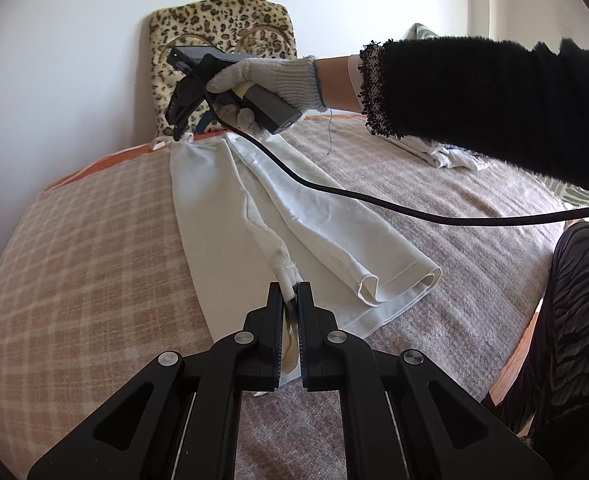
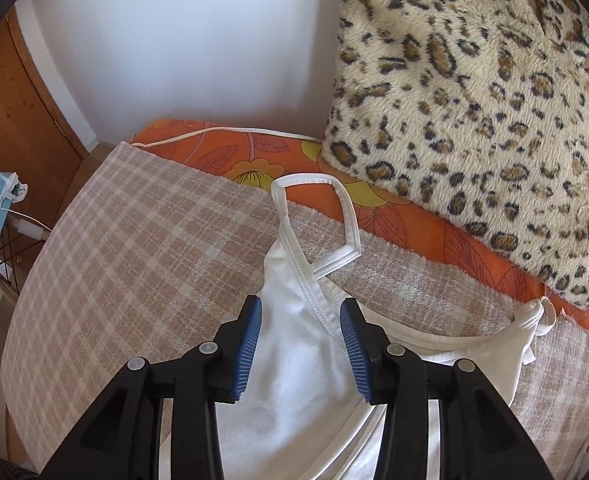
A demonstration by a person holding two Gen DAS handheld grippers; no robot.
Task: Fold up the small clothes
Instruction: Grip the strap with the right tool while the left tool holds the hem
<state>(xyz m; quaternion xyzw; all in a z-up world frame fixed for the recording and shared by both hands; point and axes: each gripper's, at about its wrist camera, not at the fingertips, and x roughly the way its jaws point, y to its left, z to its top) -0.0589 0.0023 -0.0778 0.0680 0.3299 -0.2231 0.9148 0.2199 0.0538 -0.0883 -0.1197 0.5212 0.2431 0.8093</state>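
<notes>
A white camisole top (image 1: 230, 208) lies stretched lengthwise on a checked beige blanket (image 1: 74, 240) over the bed, folded along its length so that one side lies over the middle. The fabric is thin, smooth and cream-white, with a stitched hem at the near end, toward 5 o'clock in the left wrist view, where the folded layer curls open into a small loop. Narrow straps (image 2: 334, 216) with double stitching sit at the far end, one forming a flat loop toward 12 o'clock in the right wrist view, another bunched at 3 o'clock near the blanket's edge.

The left gripper (image 1: 290, 292) has its fingers pressed together on a gathered edge of the top, at 6 o'clock. The right gripper (image 2: 300, 320), held by a gloved hand (image 1: 270, 80), stands over the strap end with its blue pads (image 2: 250, 340) apart, the cloth lying between them unpinched. A leopard-print cushion (image 2: 474, 100) leans behind, on an orange floral sheet (image 2: 230, 152).
</notes>
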